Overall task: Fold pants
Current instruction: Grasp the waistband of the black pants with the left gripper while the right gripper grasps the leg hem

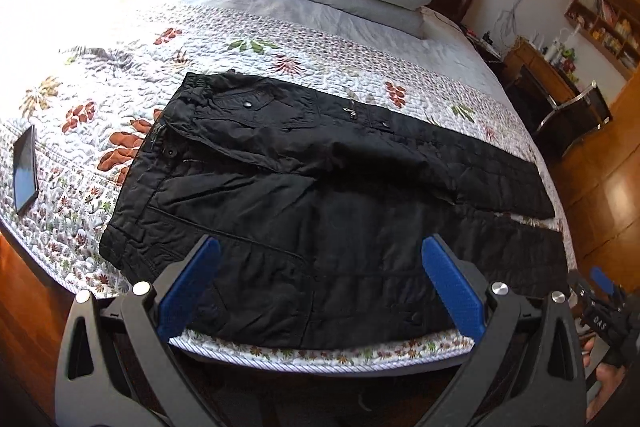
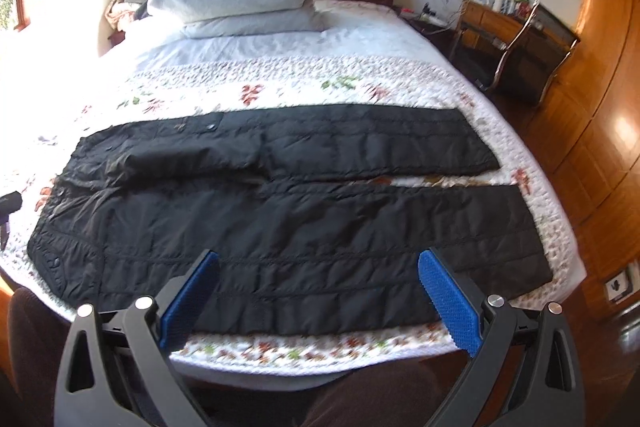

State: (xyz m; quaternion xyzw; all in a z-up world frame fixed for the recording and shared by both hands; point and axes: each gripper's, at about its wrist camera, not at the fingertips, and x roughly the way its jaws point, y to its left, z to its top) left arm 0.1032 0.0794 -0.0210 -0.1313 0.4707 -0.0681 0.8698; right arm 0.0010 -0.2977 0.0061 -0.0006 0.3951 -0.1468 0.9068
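The black padded pants (image 1: 304, 187) lie flat across the flowery quilted bed (image 1: 248, 35), waist left, legs right. The left gripper (image 1: 320, 279) and right gripper (image 2: 318, 287) are wide apart, holding nothing.

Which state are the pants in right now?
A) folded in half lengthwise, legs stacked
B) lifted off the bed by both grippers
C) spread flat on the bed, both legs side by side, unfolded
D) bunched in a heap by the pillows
C: the black pants lie flat across the quilt, legs side by side, and the left gripper and right gripper are both open, holding nothing.
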